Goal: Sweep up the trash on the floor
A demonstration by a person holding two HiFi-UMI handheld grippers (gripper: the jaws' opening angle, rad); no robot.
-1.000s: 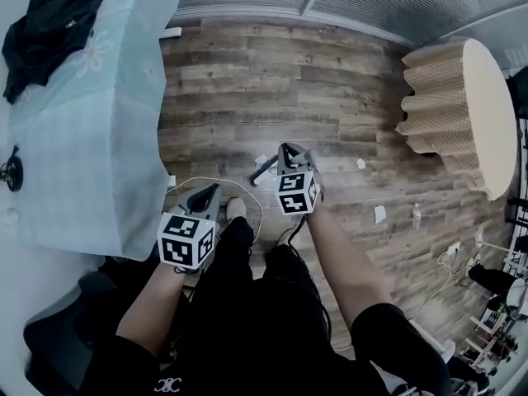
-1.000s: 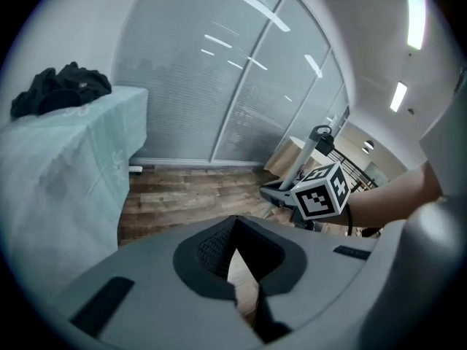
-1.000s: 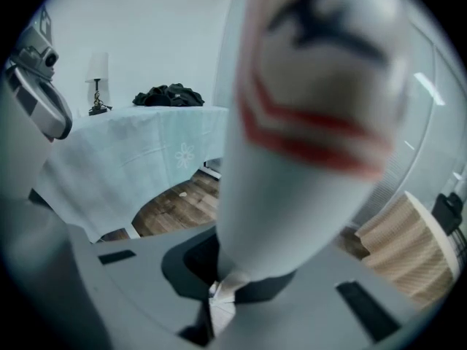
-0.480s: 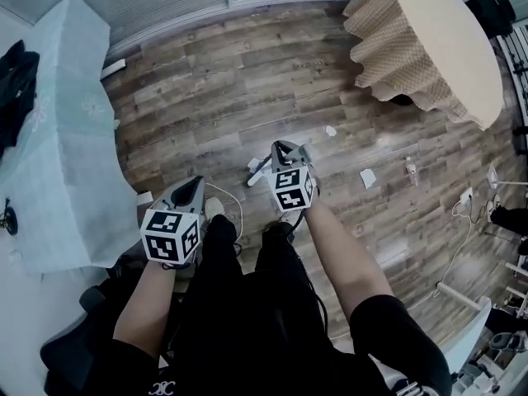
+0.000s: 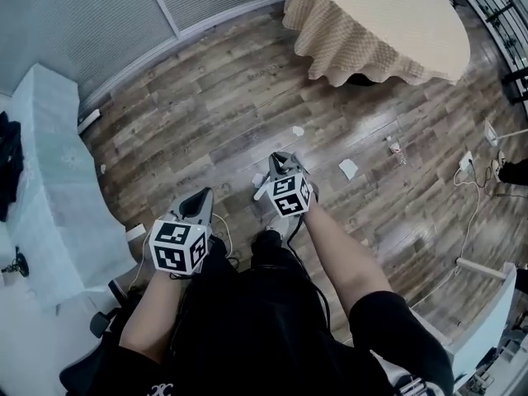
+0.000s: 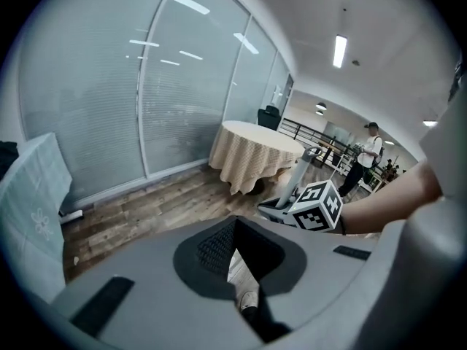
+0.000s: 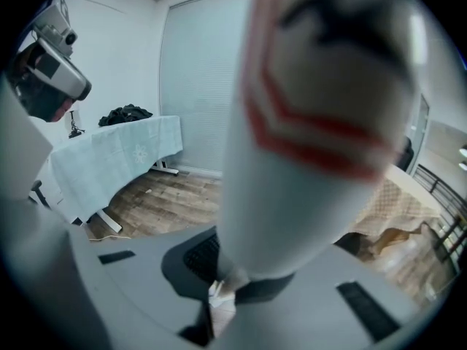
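My right gripper (image 5: 279, 160) is shut on a long white handle with a red stripe (image 7: 321, 122); the pole (image 6: 303, 169) rises from it in the left gripper view, and the tool's head is hidden. My left gripper (image 5: 200, 196) hangs beside my left leg with its jaws together and nothing between them (image 6: 233, 224). Trash lies on the wooden floor ahead. One paper scrap (image 5: 257, 180) is right by the right gripper, another (image 5: 298, 130) is farther out, and a third (image 5: 348, 168) is to the right. A small bottle (image 5: 394, 148) lies near the third scrap.
A round table with a beige cloth (image 5: 379, 23) stands ahead on the right. A table under a light-blue cover (image 5: 41, 172) is at the left. Cables (image 5: 472, 190) run along the floor at the right. A person (image 6: 368, 152) stands far off.
The view has swung round: the round table went from the right edge to the top, the blue-covered table slid down the left. Both grippers keep their places and their grip.
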